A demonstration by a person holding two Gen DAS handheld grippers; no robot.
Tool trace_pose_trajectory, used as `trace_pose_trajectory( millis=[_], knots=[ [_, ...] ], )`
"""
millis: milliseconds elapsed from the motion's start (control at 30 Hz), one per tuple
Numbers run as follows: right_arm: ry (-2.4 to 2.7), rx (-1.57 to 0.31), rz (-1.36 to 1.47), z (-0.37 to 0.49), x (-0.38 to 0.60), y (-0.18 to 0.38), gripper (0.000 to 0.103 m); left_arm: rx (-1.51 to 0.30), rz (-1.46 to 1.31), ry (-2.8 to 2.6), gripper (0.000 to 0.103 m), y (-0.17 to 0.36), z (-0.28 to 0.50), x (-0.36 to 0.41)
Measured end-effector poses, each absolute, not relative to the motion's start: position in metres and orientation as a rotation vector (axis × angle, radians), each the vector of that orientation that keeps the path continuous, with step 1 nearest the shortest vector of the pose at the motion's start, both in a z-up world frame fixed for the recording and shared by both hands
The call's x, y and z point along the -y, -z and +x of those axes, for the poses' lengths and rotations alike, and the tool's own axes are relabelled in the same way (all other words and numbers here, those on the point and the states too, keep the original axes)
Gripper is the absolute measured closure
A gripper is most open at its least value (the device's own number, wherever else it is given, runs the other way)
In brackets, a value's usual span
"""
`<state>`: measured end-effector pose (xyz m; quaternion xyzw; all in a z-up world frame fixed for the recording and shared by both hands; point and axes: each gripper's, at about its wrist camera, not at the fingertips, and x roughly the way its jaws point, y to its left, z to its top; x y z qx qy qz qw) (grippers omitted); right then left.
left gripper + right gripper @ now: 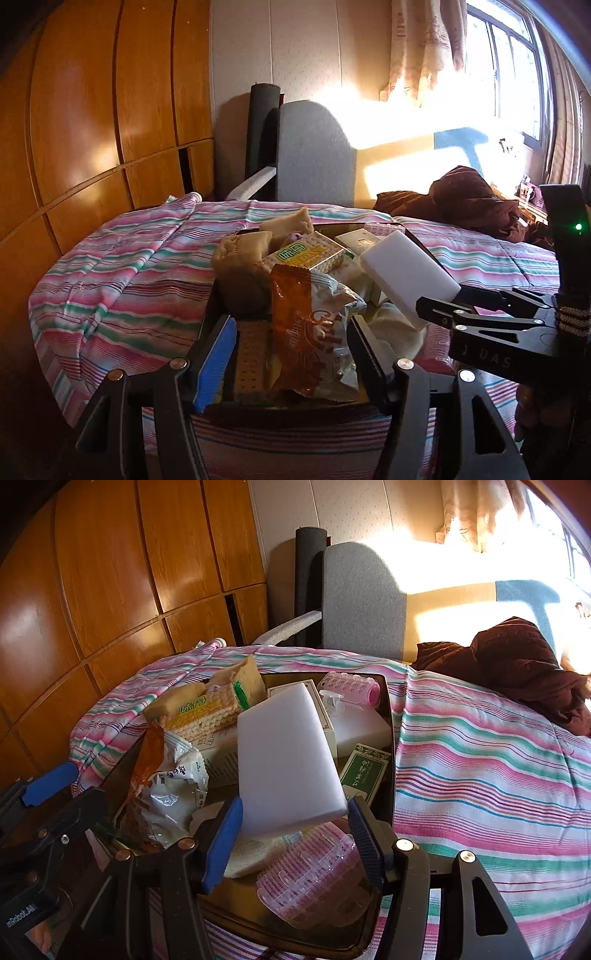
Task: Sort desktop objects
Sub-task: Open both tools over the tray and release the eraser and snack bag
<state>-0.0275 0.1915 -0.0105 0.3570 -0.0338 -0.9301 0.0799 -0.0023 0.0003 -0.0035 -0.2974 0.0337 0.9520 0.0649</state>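
Note:
A dark tray [388, 716] piled with small items rests on a striped bedcover [122, 280]. My right gripper [295, 830] is shut on a white sponge block [288, 753], both pads against its lower edges. In the left wrist view that sponge [406, 273] hangs tilted above the tray's right side, with the right gripper [439, 314] at its lower end. My left gripper [291, 362] is open. An orange and silver snack packet [310, 343] stands between its fingers, with a gap beside the blue pad [216, 362]. The same packet [162, 775] leans at the tray's left.
In the tray lie a yellow-green wafer pack [207, 712], a pink hair roller [351, 688], a green box [365, 771], a pink ridged clip [314, 882] and tan blocks [240, 254]. A brown garment [469, 199] lies at the back right. A wooden wardrobe [92, 110] stands on the left.

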Motion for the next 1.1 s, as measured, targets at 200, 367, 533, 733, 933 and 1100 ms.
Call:
trace_pose_trajectory(
  millis=[200,367,533,733,933,1100],
  knots=[
    [2.826,0.069,1.056,-0.019,-0.186,0.002,0.036,-0.038,-0.938,-2.898,0.05,0.007,-0.006,0.01],
    [2.854,0.034,1.048,-0.011,-0.176,-0.002,0.029,-0.08,-0.966,-2.898,0.056,0.009,-0.007,0.006],
    [2.892,0.0,1.046,-0.004,-0.168,-0.004,0.021,-0.076,-1.011,-2.905,0.056,0.013,-0.009,0.006],
    [2.912,-0.014,1.04,-0.001,-0.162,-0.003,0.015,-0.06,-1.055,-2.886,0.056,0.017,-0.013,0.008],
    [2.909,-0.057,1.03,0.0,-0.155,-0.002,0.014,-0.065,-0.997,-2.91,0.06,0.014,-0.01,0.008],
    [2.909,-0.074,1.033,-0.001,-0.152,0.0,0.013,-0.051,-0.966,-2.917,0.063,0.01,-0.008,0.011]
  ],
)
